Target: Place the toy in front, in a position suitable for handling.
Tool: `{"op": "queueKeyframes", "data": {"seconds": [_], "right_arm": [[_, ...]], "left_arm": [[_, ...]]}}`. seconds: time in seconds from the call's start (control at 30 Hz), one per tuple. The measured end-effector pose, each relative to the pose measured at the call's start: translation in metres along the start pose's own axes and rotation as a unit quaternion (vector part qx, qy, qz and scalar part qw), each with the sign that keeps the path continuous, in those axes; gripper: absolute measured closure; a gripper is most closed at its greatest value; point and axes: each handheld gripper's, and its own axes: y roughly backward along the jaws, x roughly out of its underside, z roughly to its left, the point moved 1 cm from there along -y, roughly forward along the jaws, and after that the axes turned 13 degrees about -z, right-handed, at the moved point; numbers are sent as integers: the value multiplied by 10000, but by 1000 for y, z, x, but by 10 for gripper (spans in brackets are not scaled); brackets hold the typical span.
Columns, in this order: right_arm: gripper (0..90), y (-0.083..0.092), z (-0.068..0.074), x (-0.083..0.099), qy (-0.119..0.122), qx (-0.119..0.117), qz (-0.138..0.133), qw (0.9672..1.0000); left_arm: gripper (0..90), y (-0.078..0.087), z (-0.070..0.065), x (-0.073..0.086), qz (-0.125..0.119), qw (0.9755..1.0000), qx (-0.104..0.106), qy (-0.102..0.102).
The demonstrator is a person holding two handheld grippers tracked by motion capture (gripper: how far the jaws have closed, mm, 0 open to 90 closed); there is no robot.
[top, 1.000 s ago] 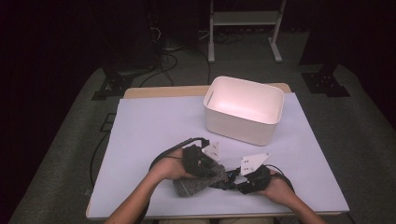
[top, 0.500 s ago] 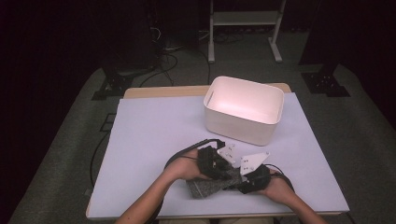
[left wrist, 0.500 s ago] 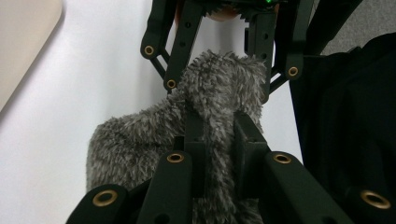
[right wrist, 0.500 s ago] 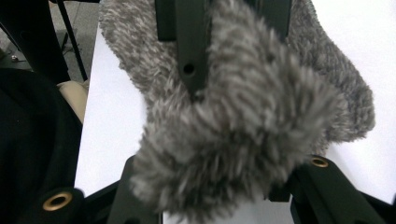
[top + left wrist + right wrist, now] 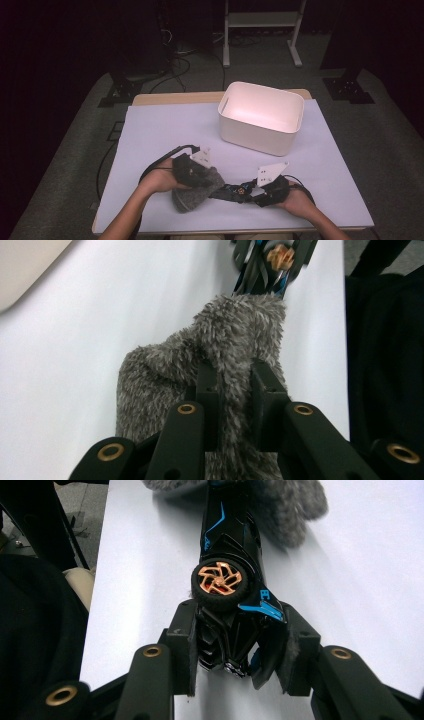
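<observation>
Left tool: clamped on grey fuzzy cloth.
Right tool: clamped on black toy car.
Location: cloth and car are held together near desk front edge.

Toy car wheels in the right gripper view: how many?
1: a copper-spoked wheel on the car, just above the right gripper fingers. Others may be hidden.
</observation>
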Motion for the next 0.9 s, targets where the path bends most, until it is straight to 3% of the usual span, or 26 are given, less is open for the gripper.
{"op": "queueKeyframes", "data": {"seconds": [0.13,0.33,0.5,0.6,0.7,0.9], "right_arm": [[574,0,0,0,-10,-2,-1,10000],[574,0,-1,0,-15,-9,3,10000],[574,0,0,0,20,-4,4,10000],[574,0,0,0,-2,-6,1,10000],[573,-1,-1,0,-8,-3,-4,10000],[573,-1,0,0,-16,11,-5,10000]], "left_arm": [[778,9,6,10,171,9994,-278,77],[778,11,8,14,-22,9996,-197,185],[778,-3,-1,-3,-14,10000,-43,-58],[779,-12,-7,-16,-141,9996,149,-187],[778,-31,-14,-33,-97,9985,332,-432],[778,-62,-21,-63,-37,9957,596,-703]]}}
